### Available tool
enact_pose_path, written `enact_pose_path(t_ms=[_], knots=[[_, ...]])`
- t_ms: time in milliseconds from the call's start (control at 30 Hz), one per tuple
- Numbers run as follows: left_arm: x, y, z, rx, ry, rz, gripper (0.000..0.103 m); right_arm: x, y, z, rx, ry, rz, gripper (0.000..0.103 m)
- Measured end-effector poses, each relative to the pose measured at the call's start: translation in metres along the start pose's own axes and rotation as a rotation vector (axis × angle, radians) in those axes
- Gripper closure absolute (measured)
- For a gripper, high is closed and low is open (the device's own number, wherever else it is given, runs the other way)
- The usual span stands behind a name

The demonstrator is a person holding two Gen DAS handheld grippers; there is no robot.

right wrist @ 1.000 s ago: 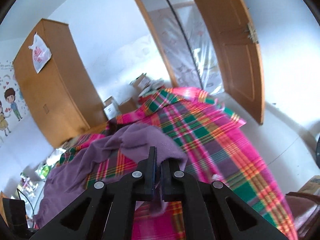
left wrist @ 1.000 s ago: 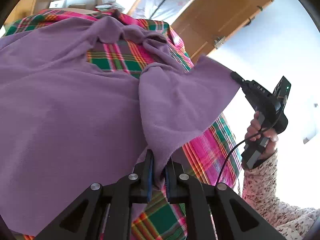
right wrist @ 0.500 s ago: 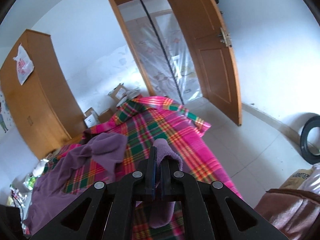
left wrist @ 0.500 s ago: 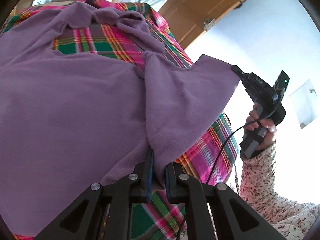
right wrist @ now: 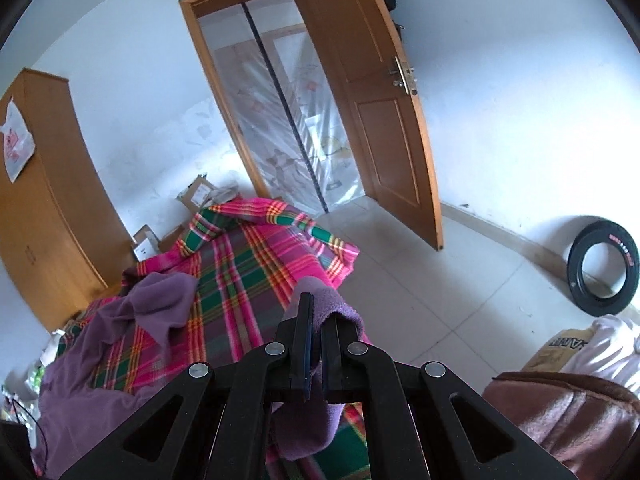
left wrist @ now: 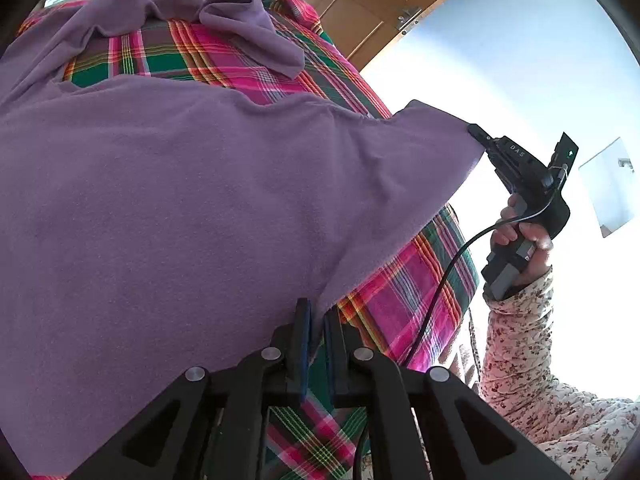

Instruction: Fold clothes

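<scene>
Purple garment (left wrist: 208,200) pinched taut between left tool (left wrist: 316,320) and right tool (right wrist: 316,320), over plaid blanket (right wrist: 248,264); tyre (right wrist: 600,268) far right

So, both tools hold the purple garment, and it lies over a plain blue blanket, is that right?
Not quite. Both tools, left and right, do grip the purple garment, but the blanket is pink-and-green plaid, not plain blue. The right wrist view shows it best.

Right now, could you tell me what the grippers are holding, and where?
Both pinch the purple garment along one edge: left gripper, right gripper at a corner.
</scene>
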State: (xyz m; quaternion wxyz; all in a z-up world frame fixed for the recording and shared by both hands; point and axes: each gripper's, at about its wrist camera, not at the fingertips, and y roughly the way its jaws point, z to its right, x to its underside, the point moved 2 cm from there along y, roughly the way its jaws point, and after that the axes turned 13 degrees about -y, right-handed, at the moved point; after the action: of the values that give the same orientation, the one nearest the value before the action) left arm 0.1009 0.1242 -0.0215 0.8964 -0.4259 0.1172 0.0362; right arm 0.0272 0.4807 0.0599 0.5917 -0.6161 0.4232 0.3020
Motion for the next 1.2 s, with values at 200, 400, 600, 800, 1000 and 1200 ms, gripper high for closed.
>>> enact_pose_path(t_ms=[200,400,600,800,1000,1200], knots=[[0.000,-0.002,-0.001,-0.010,0.012,-0.003,0.097,0.007,-0.002,0.010,0.041,-0.009,-0.014,0.100],[-0.007,-0.015,-0.001,-0.020,0.025,0.002,0.096,0.013,0.004,0.021,0.028,0.010,-0.067,0.100],[-0.011,-0.018,-0.002,-0.045,0.038,-0.001,0.096,0.021,0.006,0.043,-0.101,0.121,-0.107,0.097],[-0.020,-0.022,-0.006,-0.040,0.029,-0.009,0.096,0.023,0.005,0.046,-0.096,0.104,-0.113,0.097],[-0.026,-0.028,-0.008,-0.032,0.010,0.000,0.096,-0.007,-0.011,0.024,-0.036,-0.017,-0.011,0.097],[-0.031,-0.035,-0.013,-0.041,0.007,-0.003,0.096,-0.015,-0.021,0.009,0.018,-0.144,-0.007,0.097]])
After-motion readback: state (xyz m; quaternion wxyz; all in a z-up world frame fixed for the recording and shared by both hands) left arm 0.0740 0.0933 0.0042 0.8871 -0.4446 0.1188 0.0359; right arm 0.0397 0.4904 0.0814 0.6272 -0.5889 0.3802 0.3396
